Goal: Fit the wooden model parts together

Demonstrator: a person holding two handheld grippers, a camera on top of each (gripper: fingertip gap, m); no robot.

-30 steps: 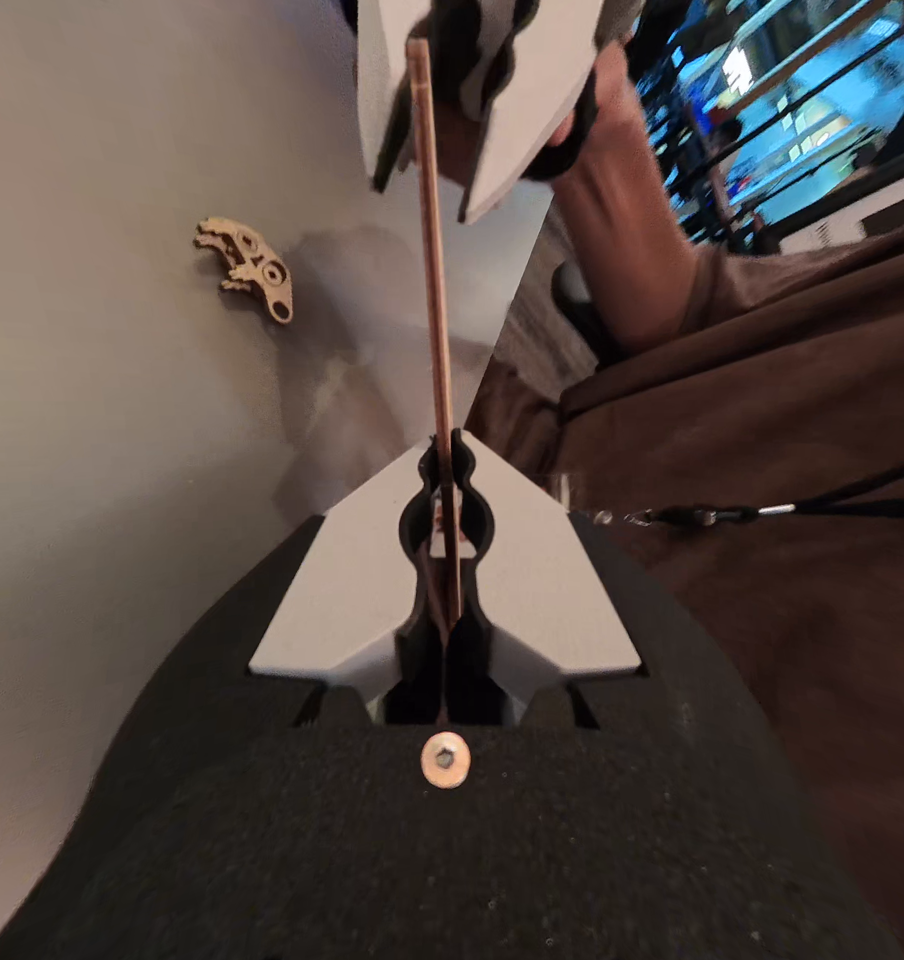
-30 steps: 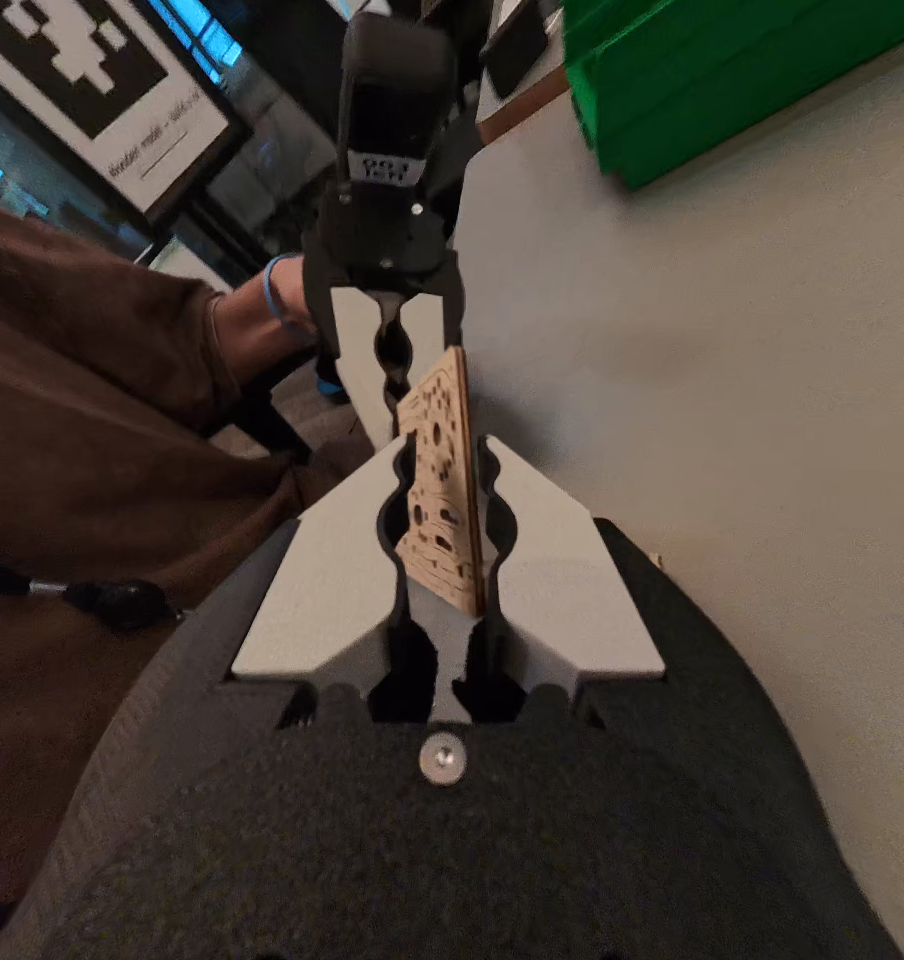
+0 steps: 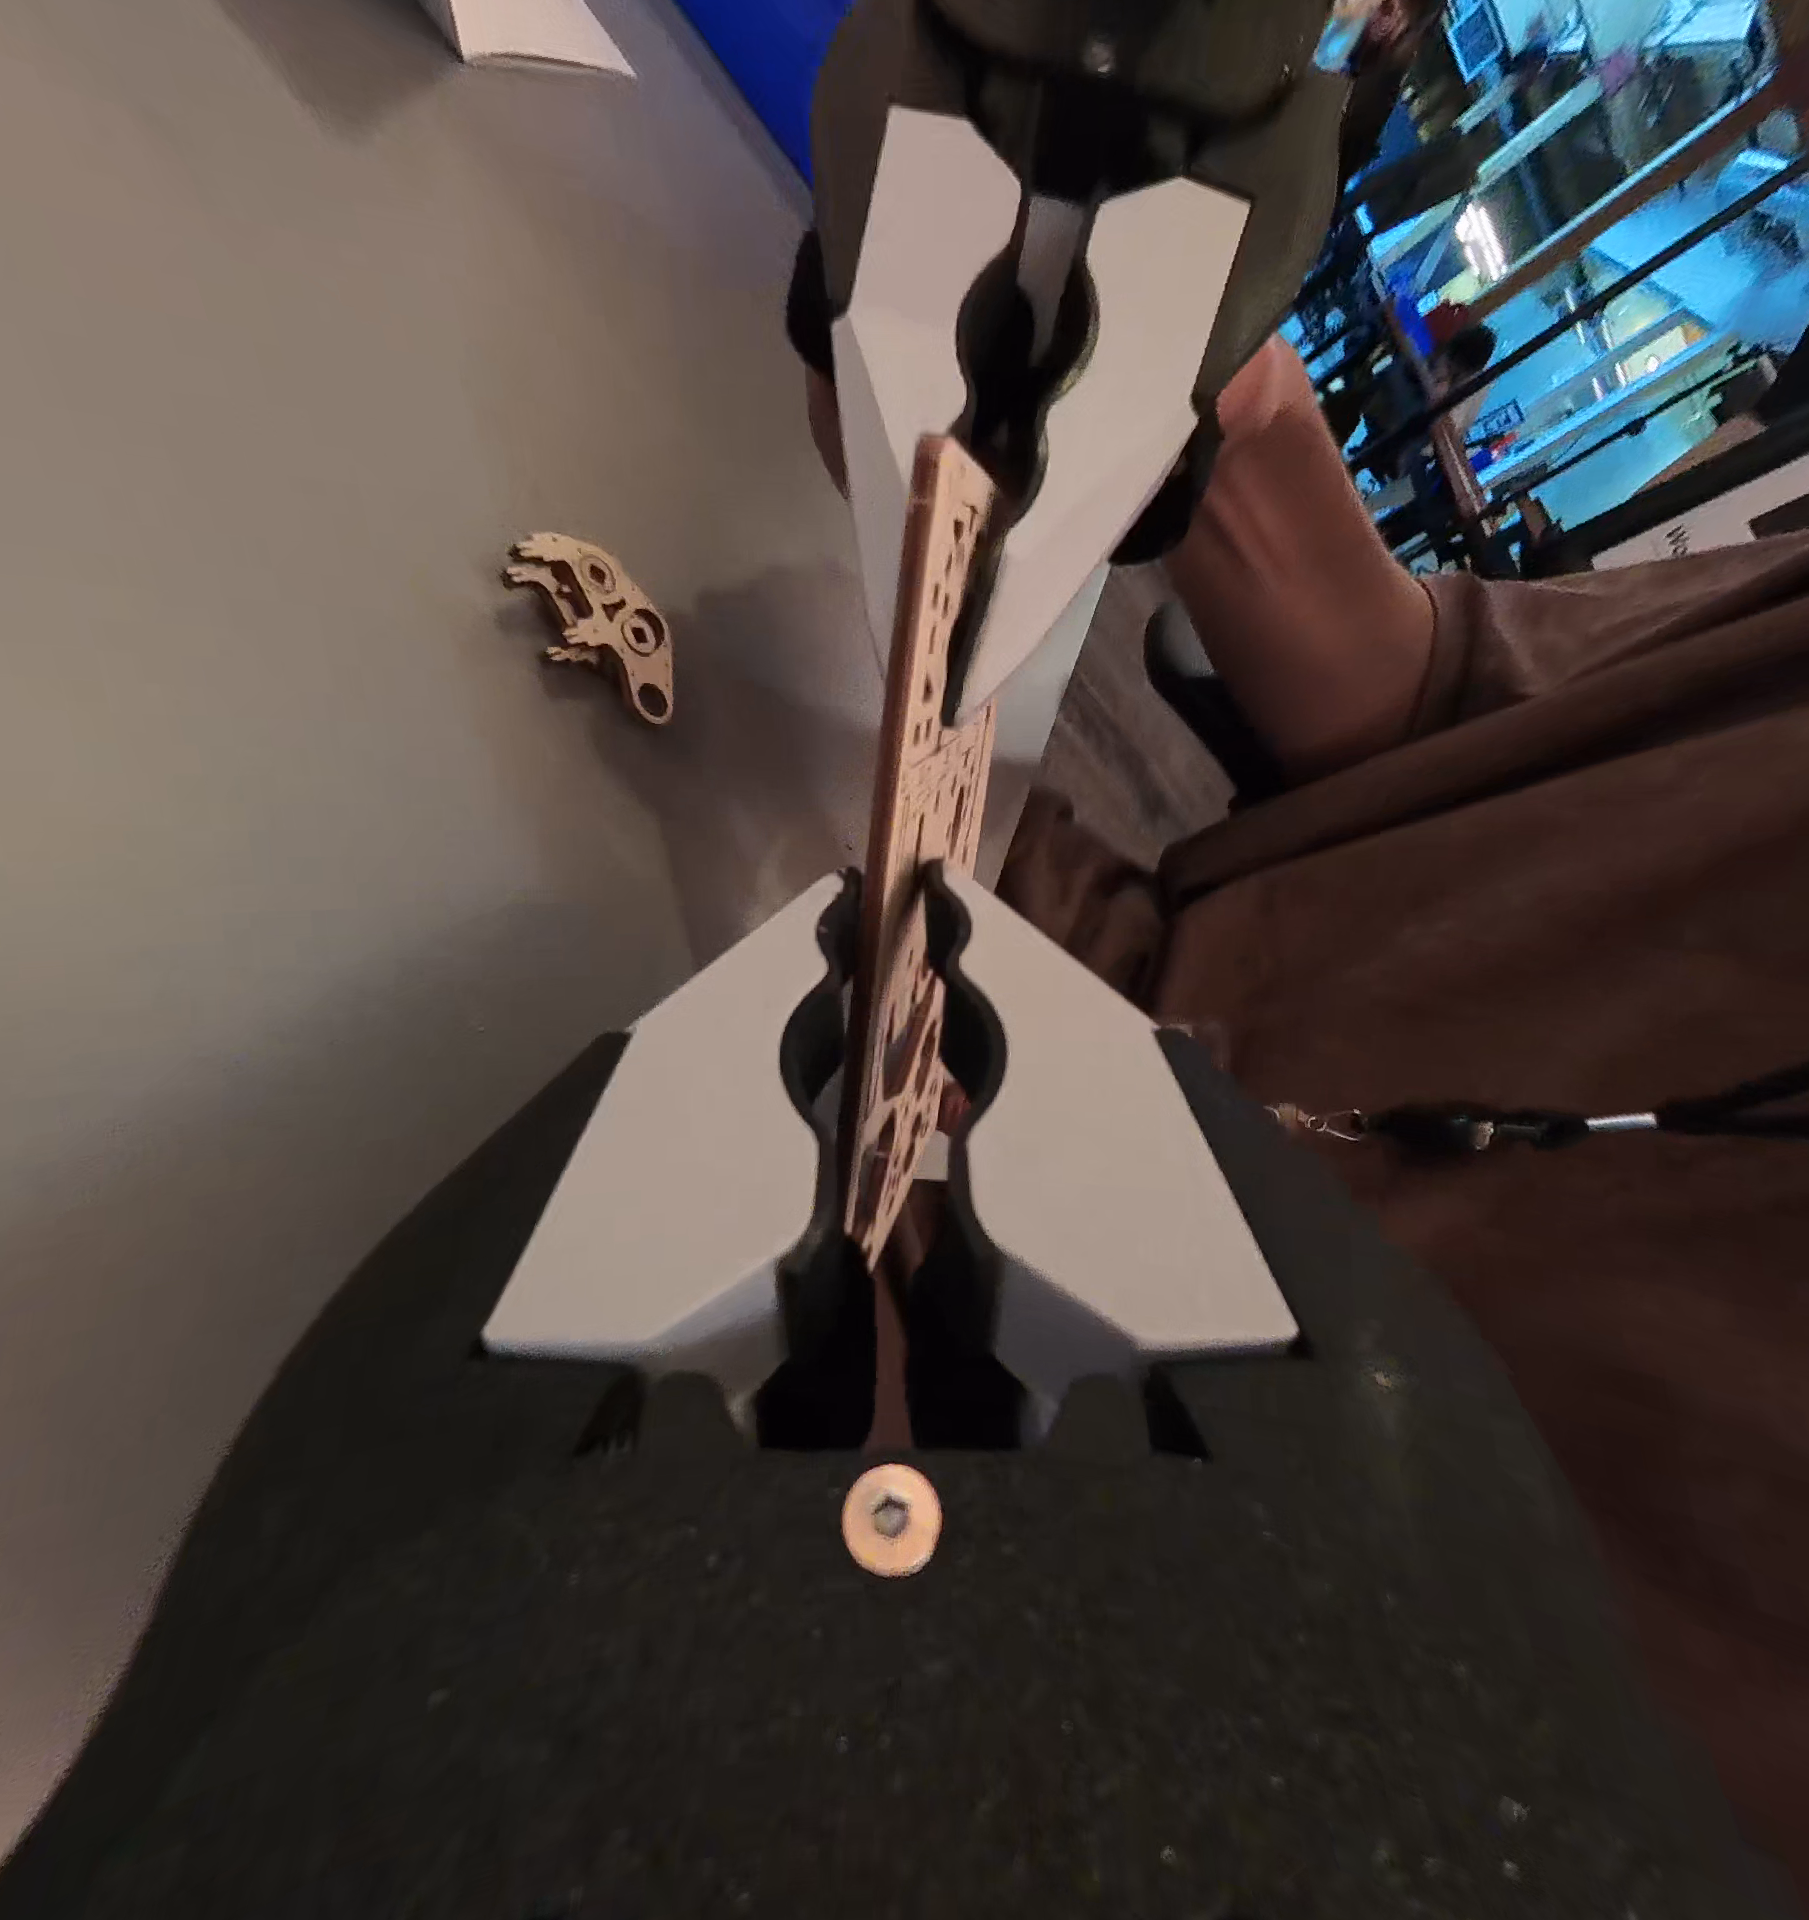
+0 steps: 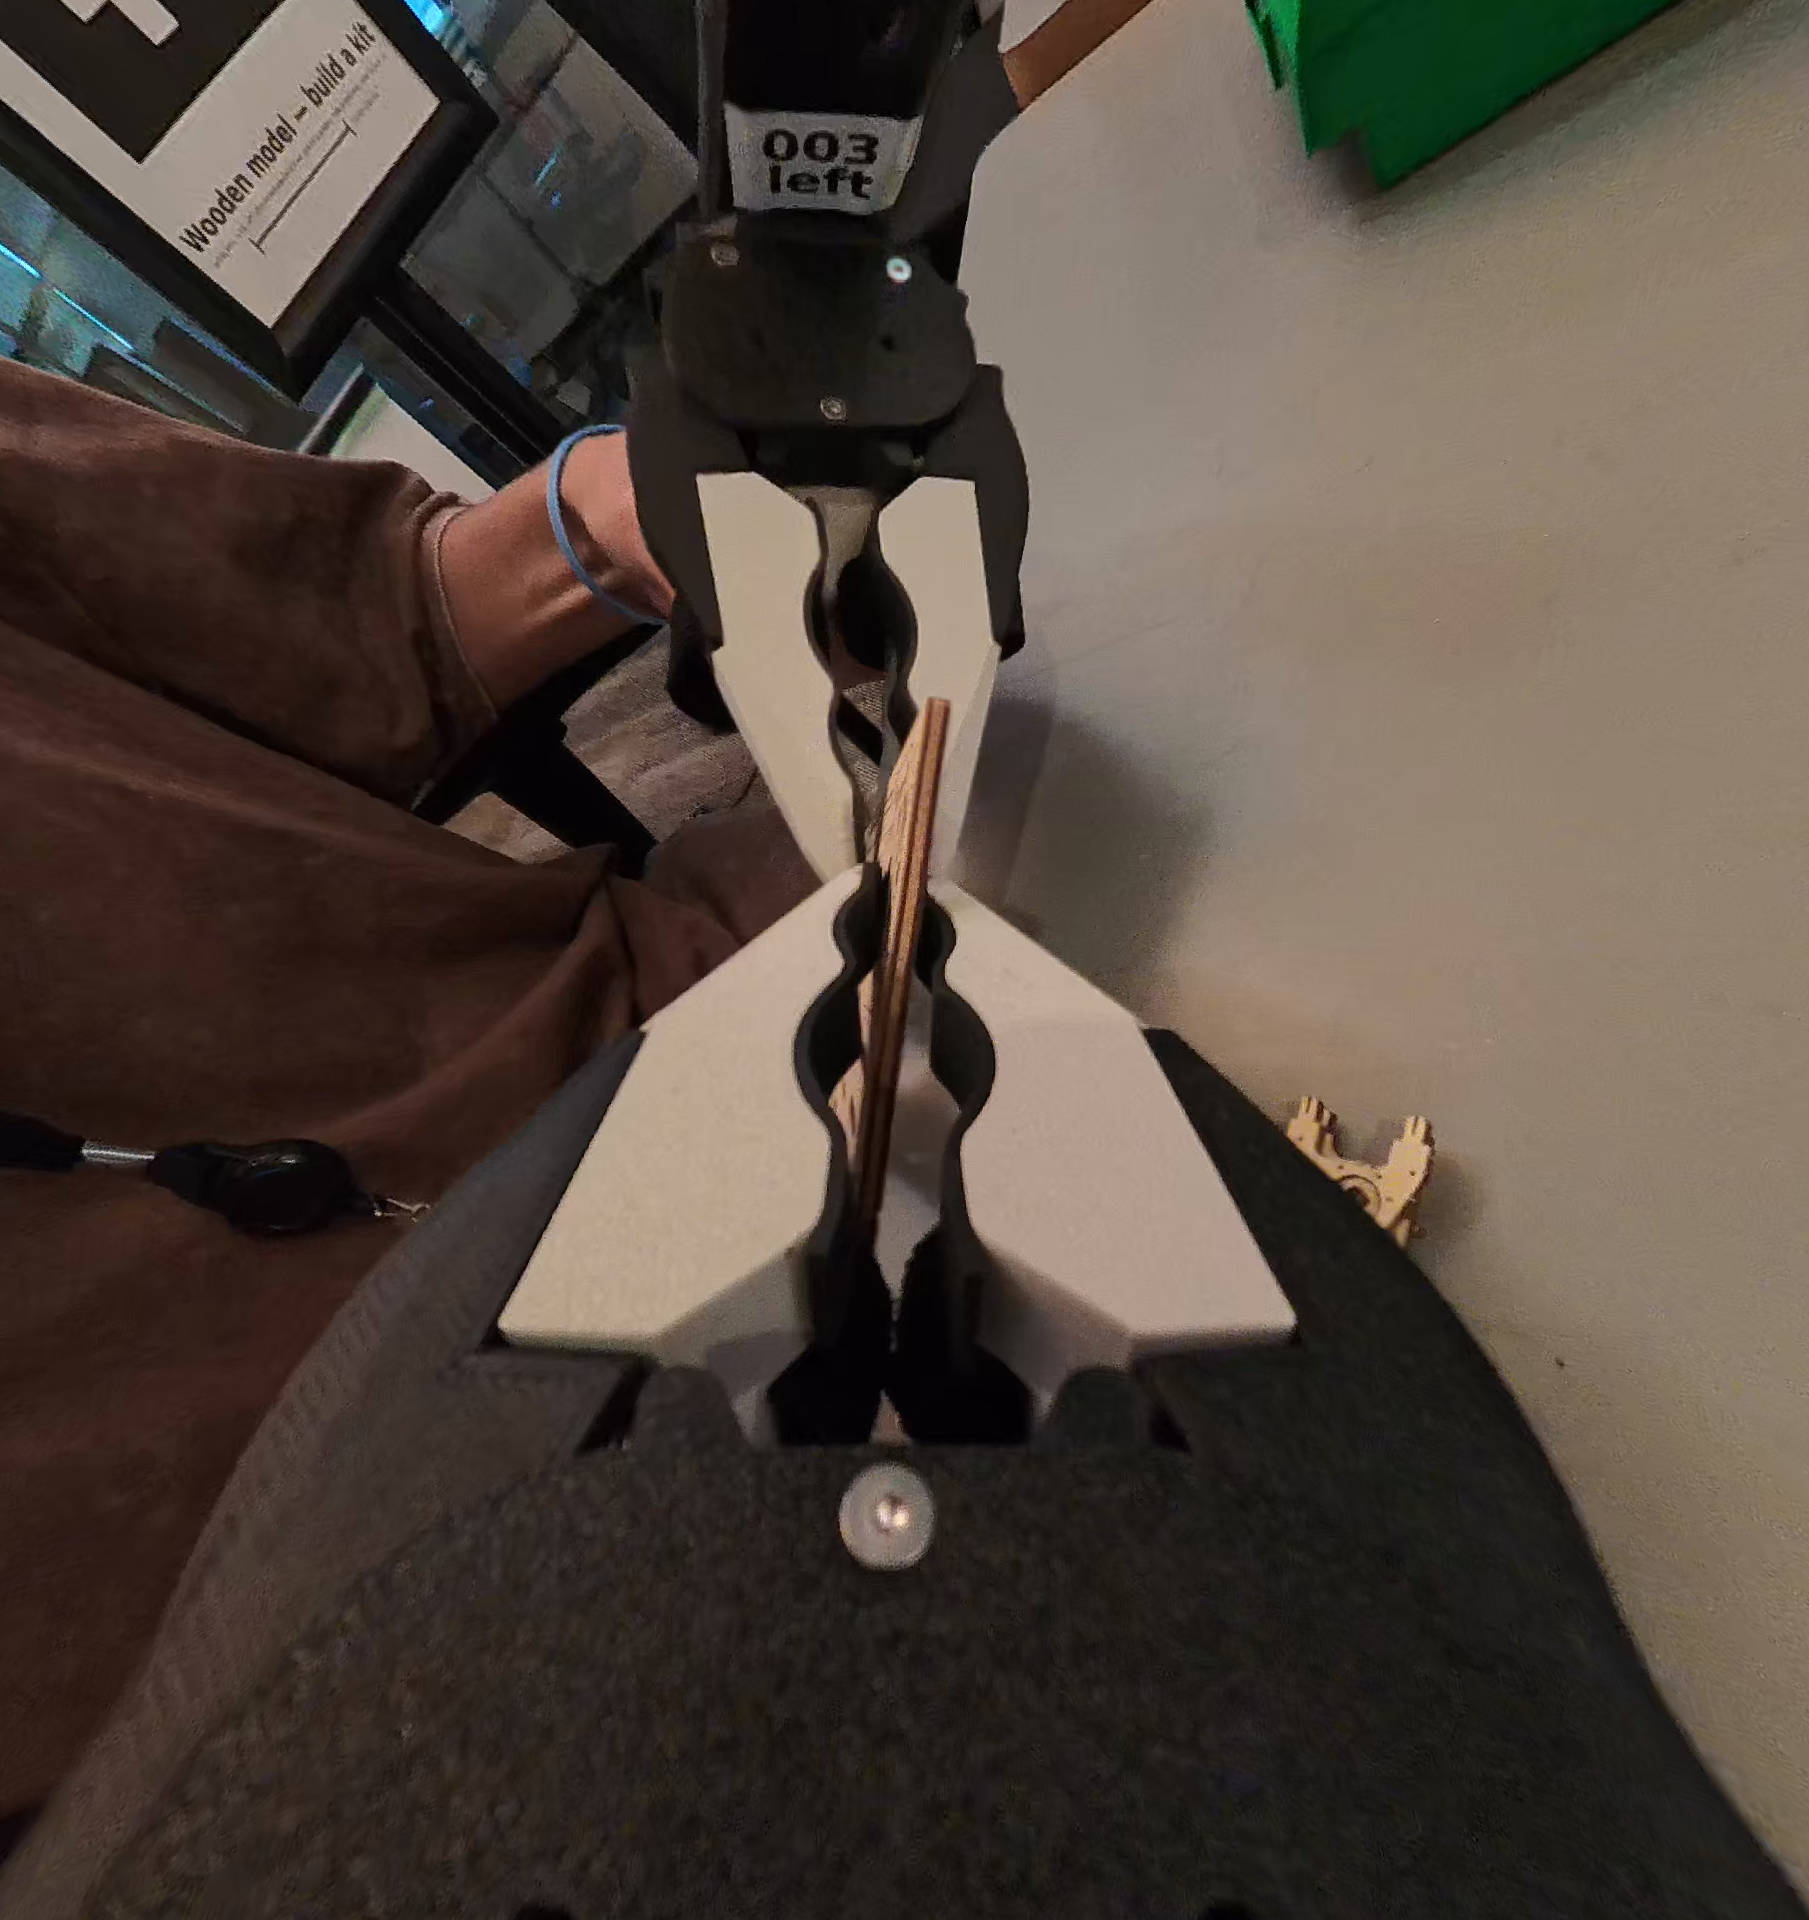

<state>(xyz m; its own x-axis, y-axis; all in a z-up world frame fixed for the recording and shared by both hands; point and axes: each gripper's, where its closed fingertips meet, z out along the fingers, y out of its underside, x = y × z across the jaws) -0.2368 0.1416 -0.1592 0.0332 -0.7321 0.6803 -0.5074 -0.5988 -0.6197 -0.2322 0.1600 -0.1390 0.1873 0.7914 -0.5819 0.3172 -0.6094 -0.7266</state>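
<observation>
A thin laser-cut wooden sheet (image 3: 931,790) is held in the air between both grippers, nearly edge-on in both views (image 4: 905,831). My left gripper (image 3: 892,888) is shut on its near end. My right gripper (image 3: 967,686) faces it from the far side and clamps the other end. In the right wrist view my right gripper (image 4: 900,894) is shut on the sheet, with the left gripper (image 4: 895,831) tip to tip opposite. A small cut-out wooden part (image 3: 593,623) lies flat on the grey table (image 3: 204,727); it also shows partly behind the right gripper's body (image 4: 1367,1174).
A green bin (image 4: 1502,73) stands at the far table corner. A white box (image 3: 526,31) and a blue object (image 3: 754,83) are at the table's far end. A person's brown sleeve (image 3: 1502,935) and a lanyard clip (image 4: 256,1184) are beyond the table edge. My two grippers' fingertips are within a few centimetres of each other.
The two grippers have come closer together, now almost tip to tip. The right gripper's fingers have closed onto the sheet. The sheet has turned slightly, showing some of its face in the left view.
</observation>
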